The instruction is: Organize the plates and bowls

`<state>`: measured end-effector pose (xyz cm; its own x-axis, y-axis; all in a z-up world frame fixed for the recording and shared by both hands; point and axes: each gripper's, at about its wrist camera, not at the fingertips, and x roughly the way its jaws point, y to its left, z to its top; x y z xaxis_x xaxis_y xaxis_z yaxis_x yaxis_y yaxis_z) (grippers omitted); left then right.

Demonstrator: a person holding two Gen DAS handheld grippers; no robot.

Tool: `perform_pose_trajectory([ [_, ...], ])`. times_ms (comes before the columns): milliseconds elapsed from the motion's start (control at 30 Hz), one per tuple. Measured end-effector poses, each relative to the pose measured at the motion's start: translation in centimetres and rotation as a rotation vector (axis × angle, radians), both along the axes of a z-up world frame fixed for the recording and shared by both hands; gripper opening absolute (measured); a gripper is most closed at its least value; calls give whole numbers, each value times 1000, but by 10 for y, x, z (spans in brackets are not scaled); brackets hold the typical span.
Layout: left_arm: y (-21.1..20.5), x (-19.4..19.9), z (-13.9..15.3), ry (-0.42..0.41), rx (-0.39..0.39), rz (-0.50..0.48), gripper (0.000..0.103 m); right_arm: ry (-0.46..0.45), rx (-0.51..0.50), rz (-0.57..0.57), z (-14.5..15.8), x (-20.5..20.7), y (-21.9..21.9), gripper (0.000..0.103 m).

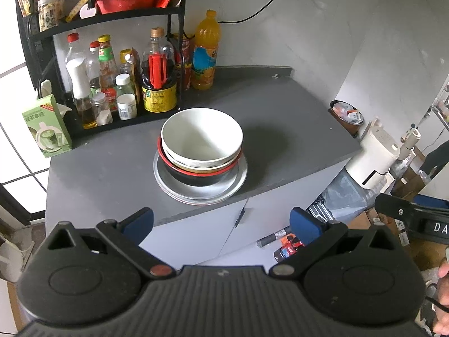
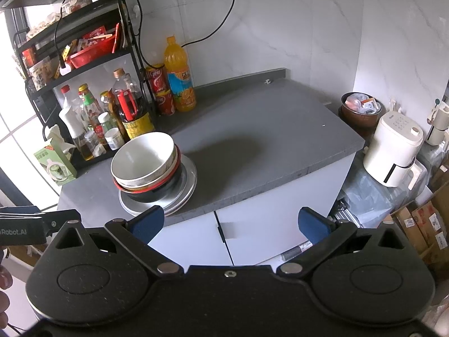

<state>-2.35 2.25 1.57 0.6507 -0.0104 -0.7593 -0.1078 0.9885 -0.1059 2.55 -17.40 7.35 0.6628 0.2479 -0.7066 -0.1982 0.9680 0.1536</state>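
While jaws gape, bowl stack (image 1: 201,151) lies beyond.

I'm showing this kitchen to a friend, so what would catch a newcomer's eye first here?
Probably the stack of bowls, a white one on top of a red-rimmed black one, nested on metal plates near the front edge of the grey counter. Next, the bright orange juice bottle at the back wall beside the crowded condiment rack. Both grippers hover open in front, holding nothing.

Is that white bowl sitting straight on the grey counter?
No, the white bowl is nested on other bowls atop a stack of plates.
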Motion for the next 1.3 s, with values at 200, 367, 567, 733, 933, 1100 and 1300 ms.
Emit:
perform_pose_trajectory([
  [200,-1,1,0,0,4,0,102,-11,0,-7,2,0,-2,102],
  [367,-3,1,3,-8,14,-7,102,5,15,-11,3,0,-2,102],
  [567,-8,0,8,-20,23,-19,102,-4,17,-2,5,-2,-3,103],
  [733,-13,0,9,-23,30,-25,102,-3,20,-6,6,-2,-6,103],
  [933,-15,1,10,-21,26,-24,102,-7,17,-7,6,-3,-4,103],
  [1100,-18,1,10,-23,29,-27,102,-2,17,-6,6,-3,-6,103],
  [1300,-18,1,11,-24,26,-31,102,-5,21,5,5,-2,-11,103],
])
